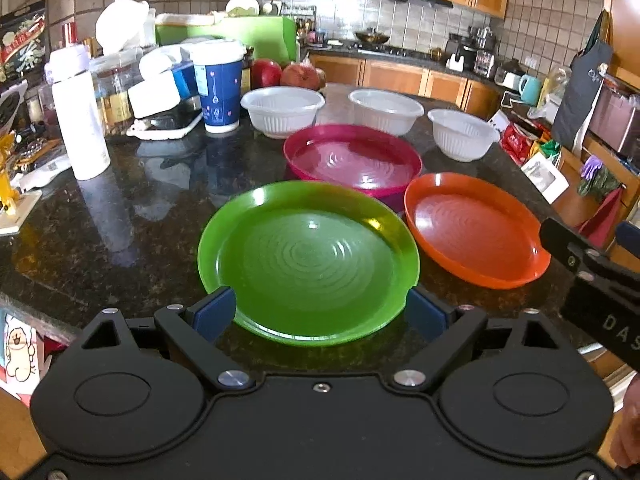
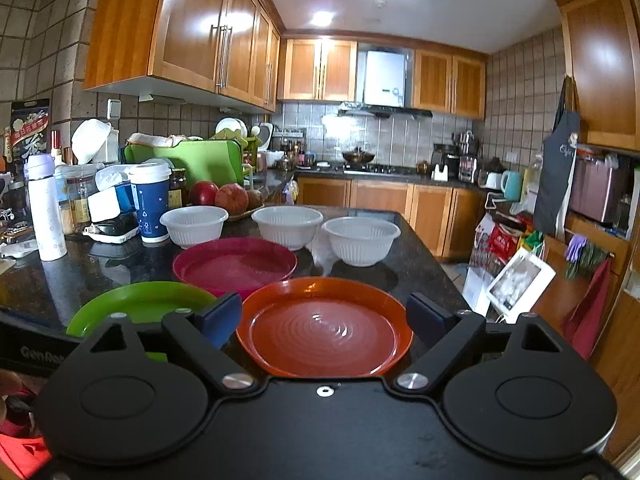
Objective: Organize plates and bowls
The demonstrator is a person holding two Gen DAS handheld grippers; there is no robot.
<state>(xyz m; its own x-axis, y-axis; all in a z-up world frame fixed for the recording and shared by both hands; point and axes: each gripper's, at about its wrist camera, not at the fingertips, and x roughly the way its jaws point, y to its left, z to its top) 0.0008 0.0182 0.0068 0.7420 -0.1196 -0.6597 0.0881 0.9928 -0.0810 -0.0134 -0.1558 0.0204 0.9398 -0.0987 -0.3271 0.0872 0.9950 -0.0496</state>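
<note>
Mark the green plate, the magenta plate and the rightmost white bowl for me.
green plate (image 1: 308, 260), left wrist view, centre of its ringed base.
magenta plate (image 1: 352, 158), left wrist view, middle of its base.
rightmost white bowl (image 2: 360, 246), right wrist view, ribbed outer wall.

"DAS" on right gripper (image 1: 592, 276)

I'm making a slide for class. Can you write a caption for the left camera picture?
Open left gripper faces a green plate, with pink plate, orange plate and three white bowls beyond.
</note>
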